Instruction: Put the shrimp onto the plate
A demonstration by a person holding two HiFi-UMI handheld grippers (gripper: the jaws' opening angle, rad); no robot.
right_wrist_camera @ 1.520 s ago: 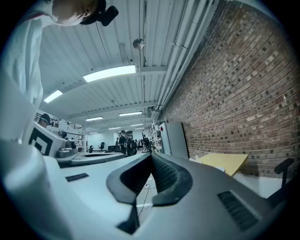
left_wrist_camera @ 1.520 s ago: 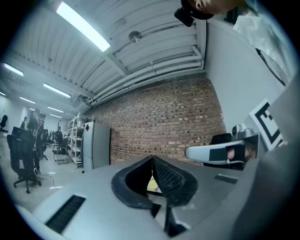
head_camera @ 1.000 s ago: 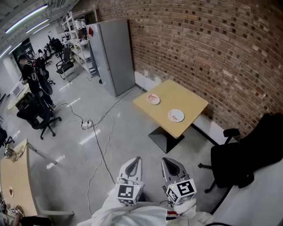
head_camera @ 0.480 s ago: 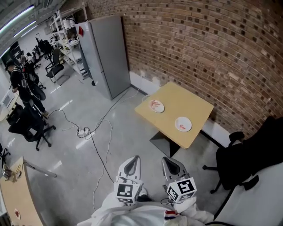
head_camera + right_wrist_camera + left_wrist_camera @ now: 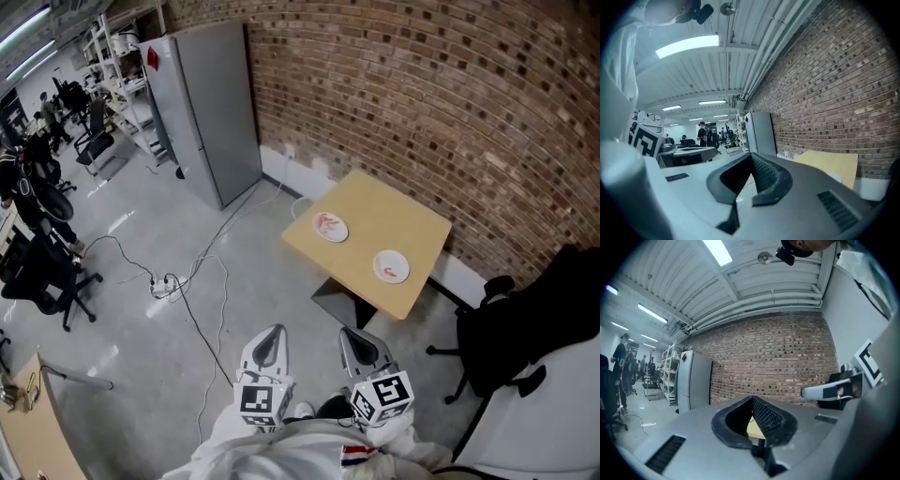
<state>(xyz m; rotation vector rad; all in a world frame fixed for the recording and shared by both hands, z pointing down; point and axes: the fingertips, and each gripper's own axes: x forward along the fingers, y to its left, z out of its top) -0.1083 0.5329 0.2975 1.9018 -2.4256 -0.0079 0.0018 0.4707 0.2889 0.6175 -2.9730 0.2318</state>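
Far ahead of you, against the brick wall (image 5: 450, 112), stands the table (image 5: 398, 217), w/ two plates on it, well apart. The left plate (image 5: 342, 231) sits near the table's left corner & the right plate (image 5: 404, 271) is nearer to the black chair (image 5: 525, 319).

As far as I can judge, the shrimp (image 5: 327, 223) is the pale red patch on the left plate, prob. several pieces together. The right plate carries one smaller, brighter red curl (image 5: 389, 269), maybe one more shrimp. From here both are too small to say more, e.g. their shape or how they lie. I also cannot tell which plate is the goal.

You hold the left gripper (image 5: 270, 336) & the right gripper (image 5: 355, 336) low before your body, side by side, pointing about level toward the table. Both are closed w/ nothing between the jaws; each gripper view shows the pads meeting at the tips. I think this makes sense: nothing is in reach, so the grippers are only carried.

A cable (image 5: 197, 321) lies on the floor to your left, so mind it. The task itself is not begun: first reach the table, then open one gripper for the shrimp.
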